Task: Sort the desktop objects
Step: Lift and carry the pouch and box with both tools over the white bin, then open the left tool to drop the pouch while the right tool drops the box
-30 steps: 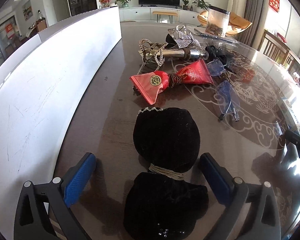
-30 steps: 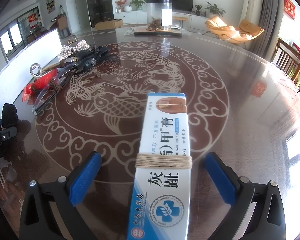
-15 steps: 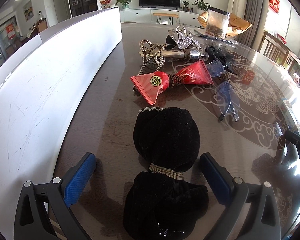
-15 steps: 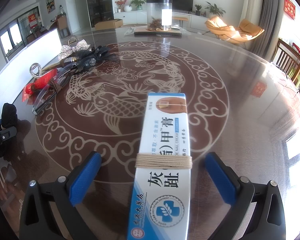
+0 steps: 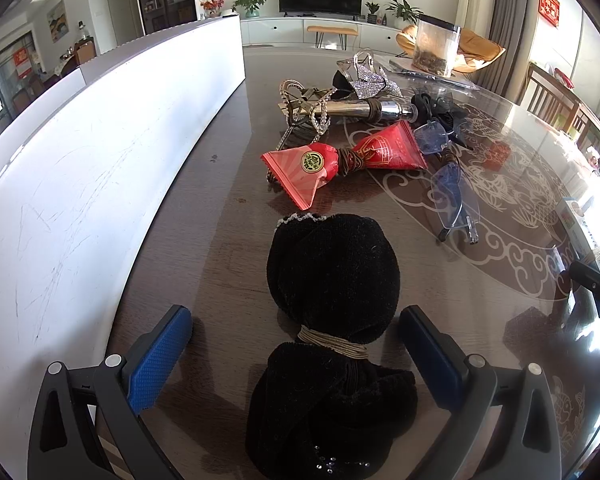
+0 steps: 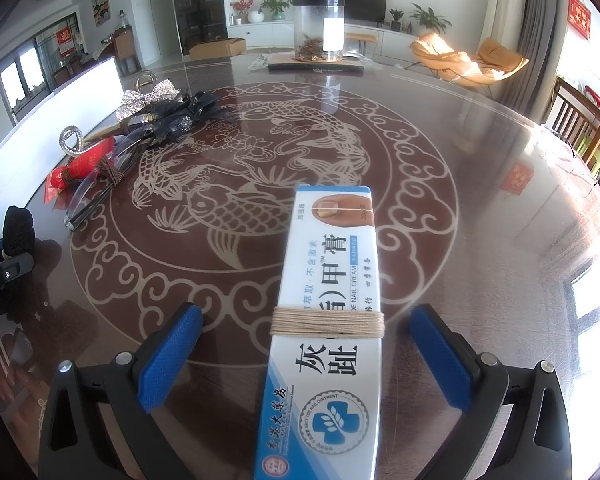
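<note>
A black velvet pouch (image 5: 334, 280), tied at its waist with beige cord, lies on the table between the open blue pads of my left gripper (image 5: 296, 354). The pads stand apart from it on both sides. A white and blue nail cream box (image 6: 328, 312), bound with beige cord, lies between the open pads of my right gripper (image 6: 304, 350), untouched. A red packet (image 5: 340, 162) tied with brown cord, clear glasses (image 5: 452, 196), a silver tube (image 5: 364, 109) and hair clips lie further off.
A long white board (image 5: 100, 152) stands along the left of the table. A clear jar (image 6: 319, 30) on a dark tray stands at the far side. The glossy table (image 6: 440, 152) carries a fish pattern. Wooden chairs (image 6: 580, 128) stand at the right.
</note>
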The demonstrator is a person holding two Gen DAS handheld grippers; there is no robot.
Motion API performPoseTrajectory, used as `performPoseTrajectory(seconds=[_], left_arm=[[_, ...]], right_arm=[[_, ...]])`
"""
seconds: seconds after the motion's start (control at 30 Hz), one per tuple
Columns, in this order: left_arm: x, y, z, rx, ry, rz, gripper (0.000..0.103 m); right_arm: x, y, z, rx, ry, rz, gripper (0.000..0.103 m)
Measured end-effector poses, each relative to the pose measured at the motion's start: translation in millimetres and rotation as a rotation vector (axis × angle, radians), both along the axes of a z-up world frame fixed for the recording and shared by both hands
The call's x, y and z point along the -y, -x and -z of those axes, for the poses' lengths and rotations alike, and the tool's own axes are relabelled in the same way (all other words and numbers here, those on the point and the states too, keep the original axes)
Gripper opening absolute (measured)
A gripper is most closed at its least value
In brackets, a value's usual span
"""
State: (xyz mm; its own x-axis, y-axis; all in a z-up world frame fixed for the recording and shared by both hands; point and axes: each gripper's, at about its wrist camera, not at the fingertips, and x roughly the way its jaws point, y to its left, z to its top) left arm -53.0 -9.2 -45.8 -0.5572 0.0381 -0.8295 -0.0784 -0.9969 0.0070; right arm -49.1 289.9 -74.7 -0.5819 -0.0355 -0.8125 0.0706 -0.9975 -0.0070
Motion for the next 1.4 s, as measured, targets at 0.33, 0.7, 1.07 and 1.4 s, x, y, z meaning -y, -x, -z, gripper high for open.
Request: performPoseTrajectory(seconds=[0.33, 0.7, 1.07, 1.4], left_arm=[[-0.2, 1.0, -0.2, 0.002, 0.001, 0.002, 0.103], [4.5, -19.6, -28.3, -0.091, -0.187, 0.103, 0.031], [53.8, -85.6, -97.8, -0.254, -0.315, -0.024, 0.031], [200.7, -63.2, -158.3, -0.253, -0.196, -0.256, 0.031]], right_arm=[[0.5, 4.1, -0.7, 0.021, -0.002, -0.019, 0.103], [-2.8, 19.9, -25.0, 0.171, -0.023, -0.093, 0.041], [60.6, -11.9, -118.4, -0.063, 0.072, -0.261, 0.041], [276.5, 32.9, -207.3, -0.222, 0.22, -0.642, 0.041]])
